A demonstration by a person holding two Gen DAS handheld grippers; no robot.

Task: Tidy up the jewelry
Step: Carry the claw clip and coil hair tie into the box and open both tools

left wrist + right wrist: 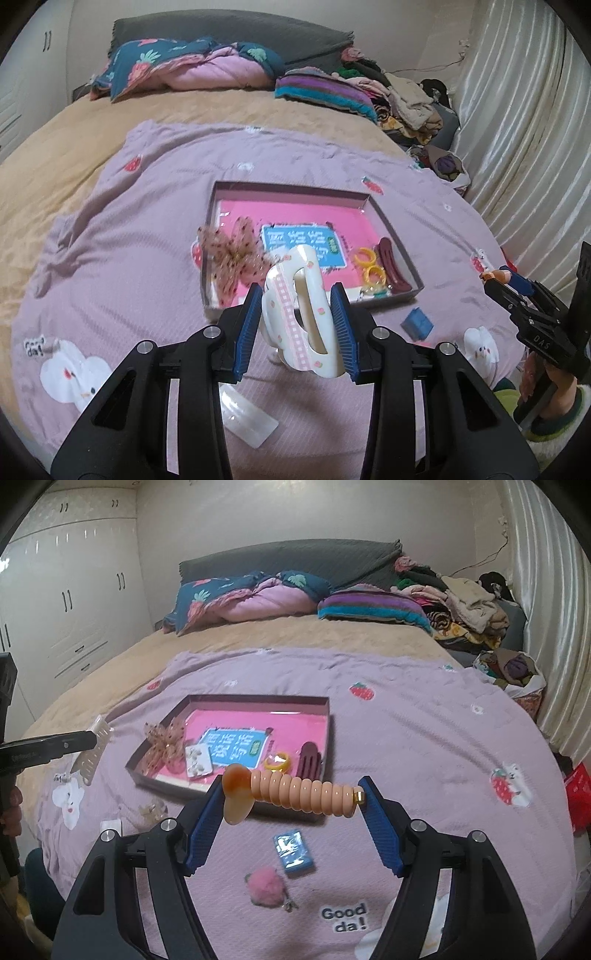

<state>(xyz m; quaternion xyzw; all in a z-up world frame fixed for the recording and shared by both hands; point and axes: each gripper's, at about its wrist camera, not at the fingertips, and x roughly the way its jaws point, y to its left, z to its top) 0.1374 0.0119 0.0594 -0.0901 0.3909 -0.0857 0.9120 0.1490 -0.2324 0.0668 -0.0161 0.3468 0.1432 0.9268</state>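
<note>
My left gripper [297,301] is shut on a white claw hair clip [300,314] with pink checks, held above the lilac blanket. My right gripper [293,794] is shut on a peach ribbed hair piece [303,793] with an amber end, spanning crosswise between the blue pads. Ahead lies a shallow grey tray [391,236] with a pink floor, also seen in the right wrist view [327,723]. Inside it lie a mesh bow [236,254], yellow rings [371,266] and a maroon clip [393,266]. From the right wrist view the left gripper [92,740] shows at the left edge with the white clip [94,753].
On the blanket lie a blue packet [293,851], a pink pompom charm [266,886], a clear plastic strip [247,417] and a small trinket [149,810]. Pillows and piled clothes [461,605] are at the bed's far end. A curtain [554,627] hangs on the right.
</note>
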